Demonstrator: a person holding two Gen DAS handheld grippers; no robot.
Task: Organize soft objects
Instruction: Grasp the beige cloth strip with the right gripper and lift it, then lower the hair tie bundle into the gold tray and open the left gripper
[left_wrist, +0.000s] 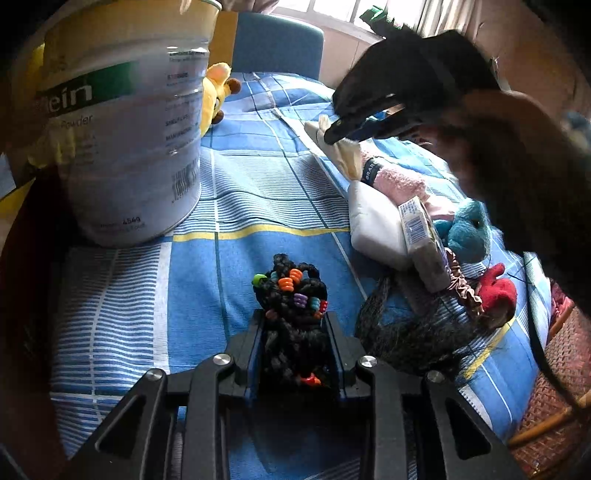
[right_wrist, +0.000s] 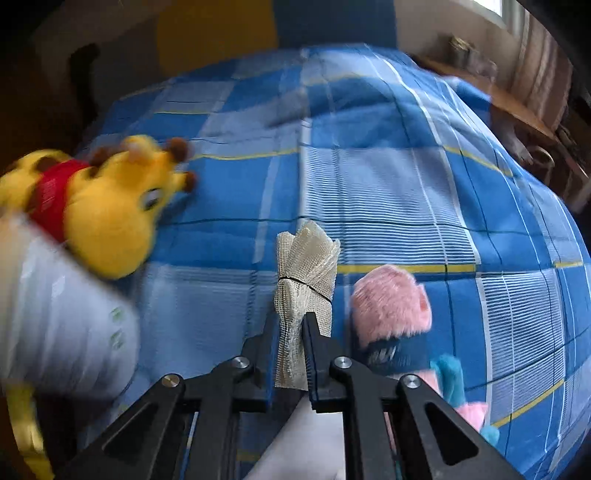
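Left claw (left_wrist: 295, 325) clamped on a black braided hairpiece (left_wrist: 291, 295) with coloured beads, held over the blue checked bed cover (left_wrist: 258, 177), likely bound for sorting. Right claw (right_wrist: 291, 325) pinched tight on a tied roll of cream mesh cloth (right_wrist: 306, 266), taken low on the bundle beside the pink plush (right_wrist: 391, 302), apparently to draw it clear of the pile.

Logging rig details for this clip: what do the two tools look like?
Both are matte black. The left tool and right tool each have two flat fingers with blue inner pads, angled linkage bars with triangular cut-outs, and round silver pivot bolts. No cables or markings show.
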